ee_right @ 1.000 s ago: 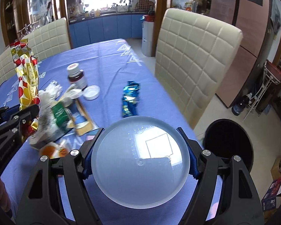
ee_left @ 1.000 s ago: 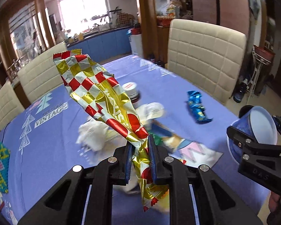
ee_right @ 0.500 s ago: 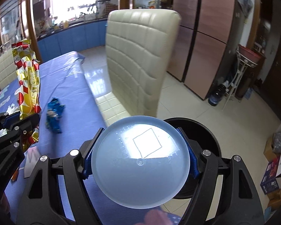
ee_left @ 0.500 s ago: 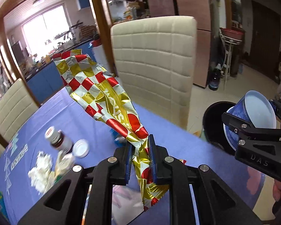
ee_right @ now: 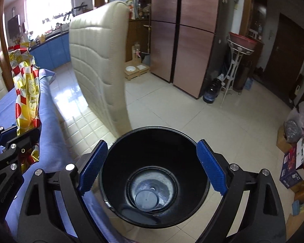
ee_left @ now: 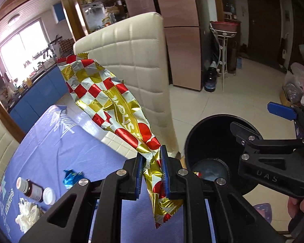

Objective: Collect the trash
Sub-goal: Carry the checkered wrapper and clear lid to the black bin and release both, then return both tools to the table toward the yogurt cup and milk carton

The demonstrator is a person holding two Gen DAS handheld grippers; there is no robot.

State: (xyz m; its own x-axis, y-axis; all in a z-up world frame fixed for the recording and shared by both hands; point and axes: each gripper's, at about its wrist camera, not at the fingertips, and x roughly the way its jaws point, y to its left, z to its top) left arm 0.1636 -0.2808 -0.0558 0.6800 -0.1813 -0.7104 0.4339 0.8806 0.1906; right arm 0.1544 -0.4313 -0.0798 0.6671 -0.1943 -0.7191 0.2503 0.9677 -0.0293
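My left gripper is shut on a crumpled red, gold and white checked wrapper, which sticks up above the table's corner; the same wrapper shows at the left of the right wrist view. A black trash bin stands on the floor beside the table. My right gripper hangs right over its mouth, jaws opening, nothing between the blue pads. The blue paper cup lies at the bin's bottom. In the left wrist view the right gripper is over the bin.
A cream padded chair stands at the table edge just behind the bin. On the blue tablecloth lie a brown bottle, a white lid, a blue wrapper and white tissue. Boxes sit on the floor, right.
Both grippers swung from over the table to the black bin. The right gripper's jaws opened and the cup dropped into the bin. The left still grips the wrapper.
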